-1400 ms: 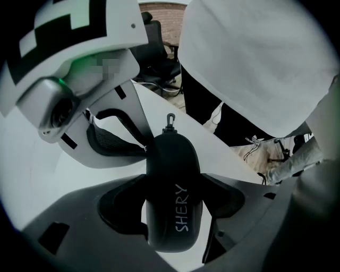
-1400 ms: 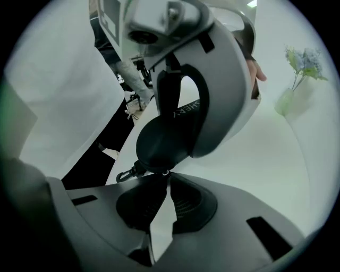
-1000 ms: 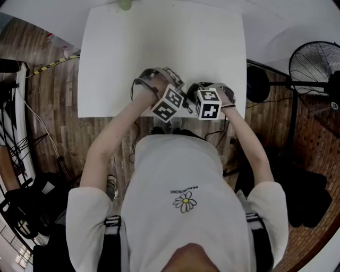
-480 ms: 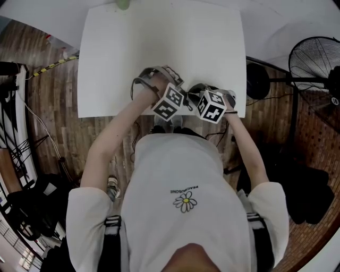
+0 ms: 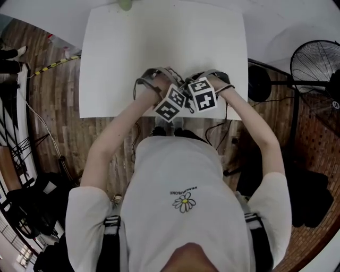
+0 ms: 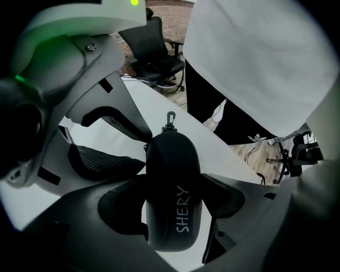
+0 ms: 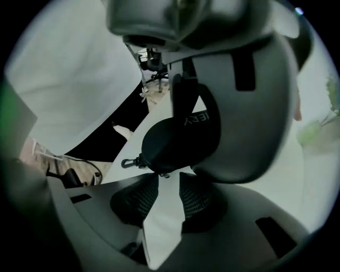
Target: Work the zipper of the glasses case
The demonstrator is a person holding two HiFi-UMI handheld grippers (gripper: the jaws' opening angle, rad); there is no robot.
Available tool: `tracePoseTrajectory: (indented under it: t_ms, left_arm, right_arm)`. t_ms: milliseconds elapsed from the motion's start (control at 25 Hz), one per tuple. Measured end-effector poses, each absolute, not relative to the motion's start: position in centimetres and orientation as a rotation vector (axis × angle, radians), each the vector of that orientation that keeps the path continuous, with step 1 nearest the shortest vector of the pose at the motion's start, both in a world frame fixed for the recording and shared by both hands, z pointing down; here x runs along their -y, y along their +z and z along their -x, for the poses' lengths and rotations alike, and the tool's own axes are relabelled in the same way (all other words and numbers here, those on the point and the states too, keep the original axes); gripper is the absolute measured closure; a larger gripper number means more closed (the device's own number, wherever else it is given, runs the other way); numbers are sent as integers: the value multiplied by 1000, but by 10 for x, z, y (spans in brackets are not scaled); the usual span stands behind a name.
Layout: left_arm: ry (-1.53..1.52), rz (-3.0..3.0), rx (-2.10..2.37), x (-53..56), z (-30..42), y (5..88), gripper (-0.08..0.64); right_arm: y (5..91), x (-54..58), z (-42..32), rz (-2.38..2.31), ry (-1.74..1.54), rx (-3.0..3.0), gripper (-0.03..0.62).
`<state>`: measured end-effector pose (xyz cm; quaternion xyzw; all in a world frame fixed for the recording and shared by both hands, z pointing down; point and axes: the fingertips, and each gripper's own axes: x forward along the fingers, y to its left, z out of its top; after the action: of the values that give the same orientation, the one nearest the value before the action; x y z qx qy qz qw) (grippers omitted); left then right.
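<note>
A black zippered glasses case with white lettering lies lengthwise between the jaws of my left gripper, which is shut on its sides just above the white table. A small clip hangs at the case's far end. In the right gripper view the same case shows end-on with its zipper pull right at the tips of my right gripper. The right jaws are opening; its ribbed pads stand apart and press on nothing. In the head view the marker cubes hide the case.
Both grippers work at the table's near edge, close to the person's white shirt. A standing fan is on the floor at the right, cables and gear at the left. A green object sits at the table's far edge.
The right gripper has swung left and farther onto the table, its cube now touching the left cube. The left gripper has stayed in place.
</note>
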<state>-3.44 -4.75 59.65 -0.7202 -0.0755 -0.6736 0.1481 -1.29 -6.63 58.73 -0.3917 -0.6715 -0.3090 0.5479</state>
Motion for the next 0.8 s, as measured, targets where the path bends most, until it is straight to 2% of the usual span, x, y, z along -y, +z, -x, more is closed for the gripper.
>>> tracePoseTrajectory:
  t_ms: [80, 320, 800]
  left_arm:
    - [-1933, 2075, 217, 48, 35, 596, 236]
    - [-1939, 2077, 212, 49, 33, 596, 236]
    - [-1965, 2071, 206, 48, 36, 599, 235]
  right_arm:
    - [588, 62, 7, 1018, -710, 1541, 531]
    - [580, 64, 1, 1034, -662, 1616, 574]
    - [585, 66, 4, 820, -507, 1732, 583]
